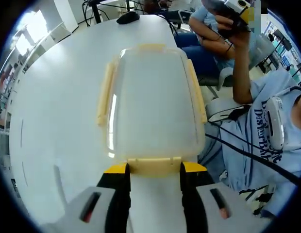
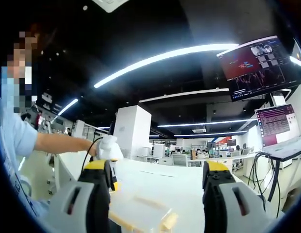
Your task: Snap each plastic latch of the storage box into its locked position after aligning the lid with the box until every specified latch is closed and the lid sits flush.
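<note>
Left tool sits at 6 o'clock of the left gripper view, jaws spread, with the near latch of the storage box between the yellow tips; I cannot tell whether they touch it. Box rests on the white bench, clear lid on top, apparently level. Side latches at 9 o'clock and 3 o'clock, far latch at 12 o'clock; locked or not, unreadable.

Right tool is raised and open, holding nothing, with a box corner below at 6 o'clock.

Risks, judged: pressing the near latch with nothing bracing the far end could slide the box across the smooth bench. A lid slightly off its rim would leave the latch half-seated and the lid not flush.
</note>
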Demonstrator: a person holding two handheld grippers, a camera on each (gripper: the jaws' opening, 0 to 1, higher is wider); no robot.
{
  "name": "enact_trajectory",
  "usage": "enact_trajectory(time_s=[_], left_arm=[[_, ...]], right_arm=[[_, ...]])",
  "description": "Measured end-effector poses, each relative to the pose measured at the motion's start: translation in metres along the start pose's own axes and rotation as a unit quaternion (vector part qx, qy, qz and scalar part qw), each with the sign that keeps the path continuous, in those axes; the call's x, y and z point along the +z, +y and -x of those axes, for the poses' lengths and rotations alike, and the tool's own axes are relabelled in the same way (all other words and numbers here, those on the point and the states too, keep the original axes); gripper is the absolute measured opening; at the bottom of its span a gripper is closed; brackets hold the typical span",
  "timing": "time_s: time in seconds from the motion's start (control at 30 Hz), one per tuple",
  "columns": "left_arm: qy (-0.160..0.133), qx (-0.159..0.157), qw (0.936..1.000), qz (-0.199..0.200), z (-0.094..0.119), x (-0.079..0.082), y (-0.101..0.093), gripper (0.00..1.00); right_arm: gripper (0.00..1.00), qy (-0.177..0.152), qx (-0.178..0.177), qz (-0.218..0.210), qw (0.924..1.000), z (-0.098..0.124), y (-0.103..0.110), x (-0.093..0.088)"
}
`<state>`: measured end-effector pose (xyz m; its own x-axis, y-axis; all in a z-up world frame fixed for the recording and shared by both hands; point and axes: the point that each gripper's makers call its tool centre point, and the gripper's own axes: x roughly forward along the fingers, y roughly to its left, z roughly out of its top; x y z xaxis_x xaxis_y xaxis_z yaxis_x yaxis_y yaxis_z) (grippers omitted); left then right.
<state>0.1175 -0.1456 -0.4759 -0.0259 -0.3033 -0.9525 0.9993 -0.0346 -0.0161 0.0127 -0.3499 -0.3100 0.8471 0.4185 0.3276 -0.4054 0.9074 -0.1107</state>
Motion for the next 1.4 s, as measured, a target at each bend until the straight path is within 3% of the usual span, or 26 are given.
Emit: enact_trajectory(time_s=[0.83,1.13,1.4], left_arm=[[0.021,0.002,0.9996,0.018,0.008,-0.033,-0.018,0.39],[0.022,0.002,0.9995,0.022,0.01,-0.039,-0.017,0.39],[0.029,0.002,0.9993,0.024,0.012,-0.047,-0.017,0.39]], right_arm=[[0.78,0.015,0.011,0.001,0.9998,-0.006,0.008,-0.008],[0.78,0.048,0.015,-0.006,0.9987,-0.014,0.005,-0.034],[0.78,0.052,0.018,-0.006,0.9985,-0.016,0.009,-0.035]])
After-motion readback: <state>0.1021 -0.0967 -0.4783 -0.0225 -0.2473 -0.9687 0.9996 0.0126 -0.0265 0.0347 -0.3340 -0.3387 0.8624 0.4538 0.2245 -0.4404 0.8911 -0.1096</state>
